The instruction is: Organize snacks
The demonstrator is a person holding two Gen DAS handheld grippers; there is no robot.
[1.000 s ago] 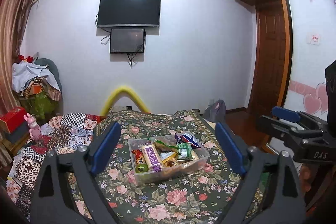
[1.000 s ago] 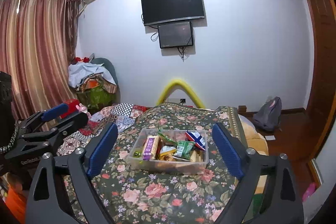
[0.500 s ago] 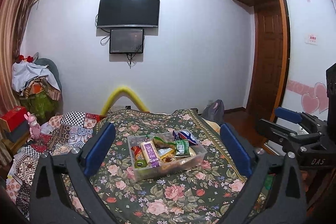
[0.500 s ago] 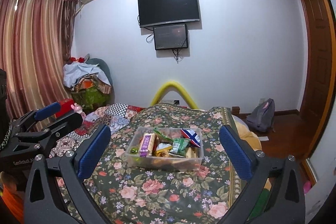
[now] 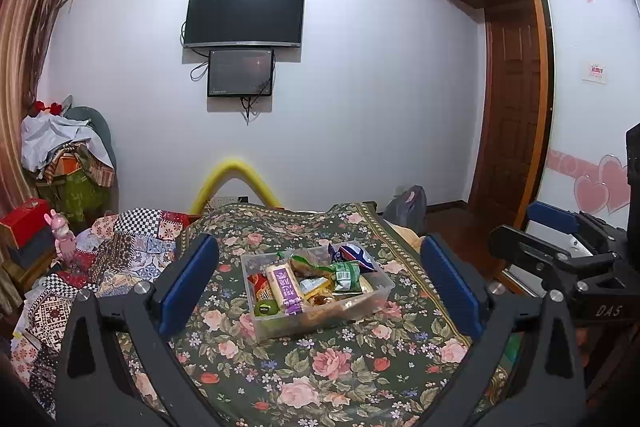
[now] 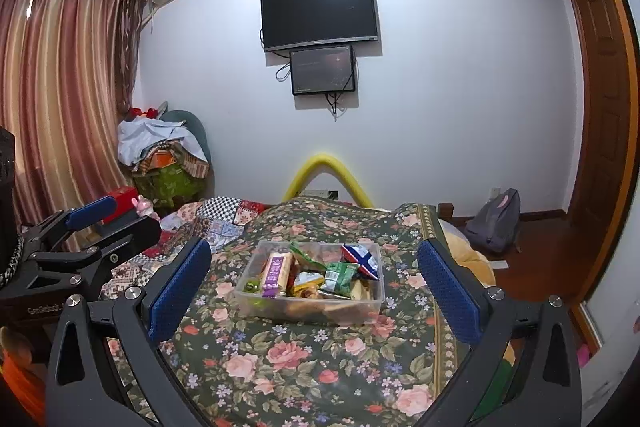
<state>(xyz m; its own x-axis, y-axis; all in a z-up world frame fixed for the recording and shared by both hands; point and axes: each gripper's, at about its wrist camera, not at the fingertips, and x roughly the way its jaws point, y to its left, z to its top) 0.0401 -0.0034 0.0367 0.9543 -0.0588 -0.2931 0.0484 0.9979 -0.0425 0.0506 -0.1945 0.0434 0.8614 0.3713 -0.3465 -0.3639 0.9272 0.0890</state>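
Observation:
A clear plastic bin full of snack packets stands on a bed with a floral cover. In it lie a purple-and-cream bar, a green packet, a blue-and-red packet and a green round item. My left gripper is open and empty, held back from the bin. My right gripper is open and empty, also held back. Each gripper shows at the other view's edge.
A patchwork quilt lies left of the floral cover. A yellow foam arch stands at the bed's far end. A grey backpack sits on the floor to the right. A clothes pile is at the left.
Both grippers have drawn back and risen a little from the bin, which looks smaller and farther now. Both stay open and empty.

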